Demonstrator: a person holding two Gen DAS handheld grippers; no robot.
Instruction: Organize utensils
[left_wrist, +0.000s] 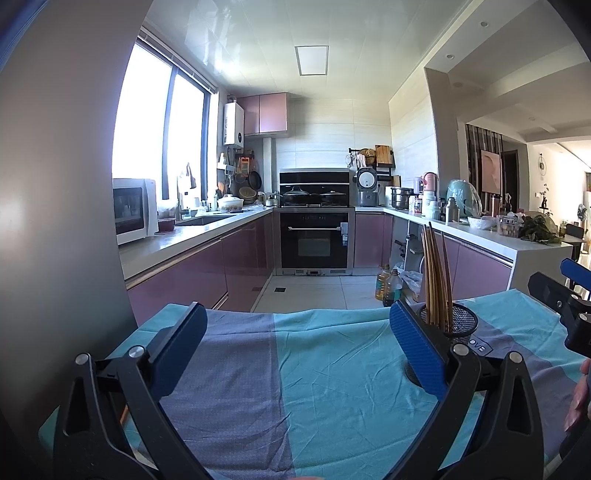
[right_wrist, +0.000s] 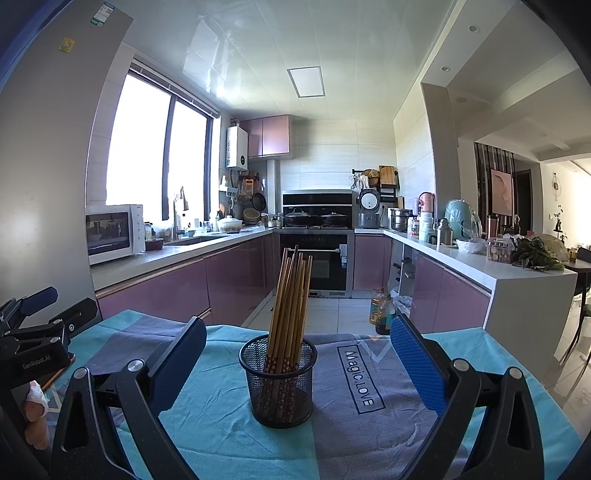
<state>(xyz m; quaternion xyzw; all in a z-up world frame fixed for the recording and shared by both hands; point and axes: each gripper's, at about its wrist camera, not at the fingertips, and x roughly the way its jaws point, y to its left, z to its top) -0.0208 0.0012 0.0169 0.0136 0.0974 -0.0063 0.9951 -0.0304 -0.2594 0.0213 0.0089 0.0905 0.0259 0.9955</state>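
Risk of toppling the mesh holder (right_wrist: 277, 382) with its upright chopsticks (right_wrist: 290, 306), standing between the wide right claw (right_wrist: 297, 369), left claw (left_wrist: 295, 354) equally wide, empty.

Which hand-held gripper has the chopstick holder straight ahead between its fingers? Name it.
The right hand-held gripper: the mesh holder stands centred in its open fingers. The left hand-held gripper faces bare cloth, holder off to its right.
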